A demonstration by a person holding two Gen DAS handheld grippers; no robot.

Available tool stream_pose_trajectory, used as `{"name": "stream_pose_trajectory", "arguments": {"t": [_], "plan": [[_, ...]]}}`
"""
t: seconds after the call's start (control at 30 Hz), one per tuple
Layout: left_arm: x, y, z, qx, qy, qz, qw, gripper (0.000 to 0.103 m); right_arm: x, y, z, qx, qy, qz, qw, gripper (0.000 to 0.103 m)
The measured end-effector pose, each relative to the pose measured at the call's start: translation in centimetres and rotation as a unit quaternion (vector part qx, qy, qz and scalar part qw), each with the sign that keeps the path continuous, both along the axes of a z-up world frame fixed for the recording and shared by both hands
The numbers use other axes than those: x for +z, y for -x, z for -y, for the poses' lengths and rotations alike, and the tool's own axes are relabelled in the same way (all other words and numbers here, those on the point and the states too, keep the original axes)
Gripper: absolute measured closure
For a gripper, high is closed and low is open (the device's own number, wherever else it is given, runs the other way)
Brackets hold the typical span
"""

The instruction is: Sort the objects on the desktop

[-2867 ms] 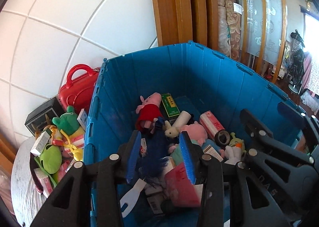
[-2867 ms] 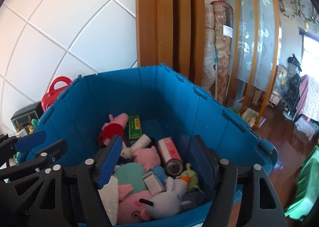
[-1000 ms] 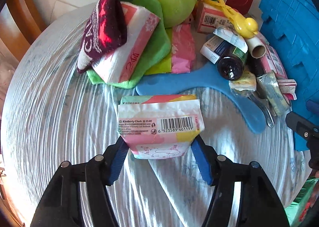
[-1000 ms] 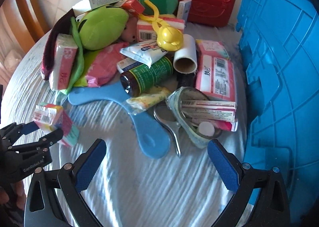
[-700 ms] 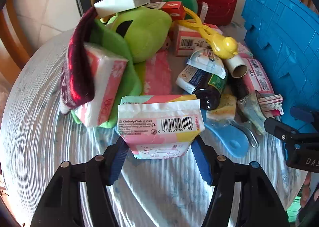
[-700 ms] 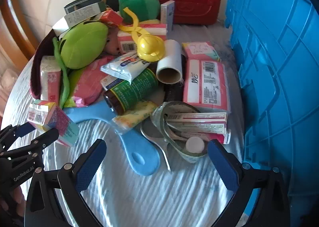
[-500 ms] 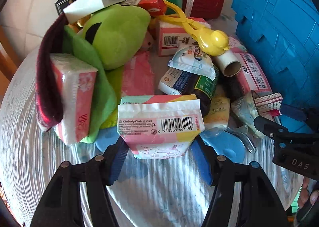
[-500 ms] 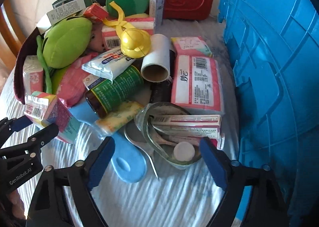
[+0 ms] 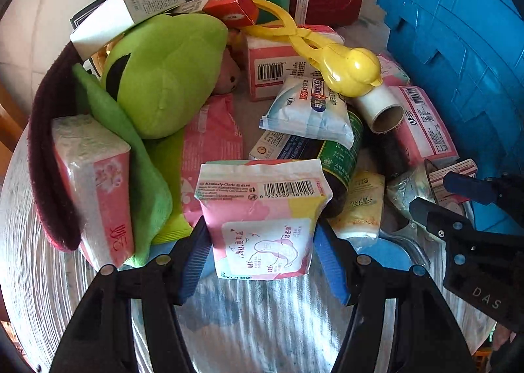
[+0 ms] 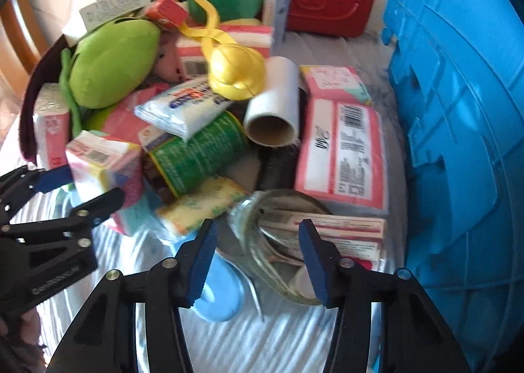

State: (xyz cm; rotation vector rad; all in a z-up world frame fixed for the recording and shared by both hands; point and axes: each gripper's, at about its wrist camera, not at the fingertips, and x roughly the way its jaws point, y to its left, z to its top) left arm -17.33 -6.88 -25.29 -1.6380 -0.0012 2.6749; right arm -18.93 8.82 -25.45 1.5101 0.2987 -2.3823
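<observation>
Left gripper (image 9: 262, 261) is carrying the pink-and-white sanitary pad pack (image 9: 262, 219), jaws clamped on it, above the bench's near edge, while right gripper (image 10: 258, 261), jaws narrowing but empty, is closing around the clear plastic bag of boxes (image 10: 288, 242) beside the blue crate (image 10: 458, 143).

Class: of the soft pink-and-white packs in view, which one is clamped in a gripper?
The barcoded pastel pack between the left gripper fingers; the other packs lie in the pile.

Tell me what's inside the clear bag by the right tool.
The clear bag holds flat pink-and-white boxes sticking out toward the blue crate, plus a round white cap. Crumpled plastic and the right tool cover whatever lies deeper.
</observation>
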Motion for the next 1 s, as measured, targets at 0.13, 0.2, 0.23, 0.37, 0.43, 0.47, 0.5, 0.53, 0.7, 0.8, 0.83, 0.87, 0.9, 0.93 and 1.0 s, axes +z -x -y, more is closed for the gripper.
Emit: {"name": "stream_pose_trajectory", "arguments": {"t": [0.13,0.2,0.23,0.37,0.43,0.47,0.5,0.53,0.7,0.8,0.83,0.87,0.9,0.93,1.0], "plan": [[0.0,0.0,0.0,0.001,0.001,0.002,1.0,0.041,-1.5,0.5,0.0,-0.004,0.013,0.027,1.0,0.051],[0.0,0.0,0.1,0.002,-0.002,0.003,1.0,0.041,-1.3,0.2,-0.8,-0.024,0.022,0.02,0.999,0.051],[0.0,0.0,0.0,0.002,0.0,0.002,1.0,0.041,-0.7,0.0,-1.3,-0.033,0.019,0.006,0.999,0.051],[0.0,-0.1,-0.2,0.001,0.001,-0.001,1.0,0.041,1.3,-0.8,-3.1,-0.087,0.005,-0.037,0.995,0.056],[0.0,-0.1,-0.3,0.001,-0.001,-0.001,1.0,0.041,0.9,-0.6,-3.6,-0.111,-0.002,-0.038,0.993,0.068],[0.0,-0.2,-0.5,0.002,-0.002,-0.001,1.0,0.041,0.4,-0.4,-4.0,-0.124,-0.001,-0.031,0.992,0.068],[0.0,-0.2,-0.3,0.001,-0.005,-0.001,1.0,0.041,0.0,-0.3,-4.4,-0.134,0.004,-0.027,0.991,0.069],[0.0,-0.1,-0.4,0.001,-0.007,-0.001,1.0,0.041,-0.2,-0.3,-4.5,-0.141,0.009,-0.027,0.99,0.069],[0.0,1.0,-0.5,0.003,-0.01,-0.002,0.9999,0.041,-1.2,0.8,-5.3,-0.165,0.012,-0.027,0.986,0.062],[-0.1,1.9,-0.5,0.007,-0.012,0.0,0.9999,0.041,-1.7,1.0,-5.3,-0.172,0.029,-0.03,0.984,0.057],[-0.1,2.2,-0.6,0.008,-0.012,0.0,0.9999,0.041,-1.7,1.2,-5.3,-0.173,0.031,-0.032,0.984,0.057],[-0.1,2.5,-0.7,0.008,-0.01,0.0,0.9999,0.041,-1.8,1.3,-5.4,-0.174,0.034,-0.033,0.984,0.056],[-0.2,2.8,-0.8,0.008,-0.008,-0.001,0.9999,0.041,-1.8,1.4,-5.4,-0.176,0.037,-0.034,0.983,0.053],[-0.2,3.0,-0.9,0.008,-0.006,0.0,0.9999,0.041,-1.8,1.6,-5.4,-0.178,0.036,-0.034,0.983,0.05],[-0.2,3.4,-1.1,0.01,-0.006,0.001,0.9999,0.041,-2.1,1.7,-5.2,-0.179,0.032,-0.031,0.983,0.044]]}}
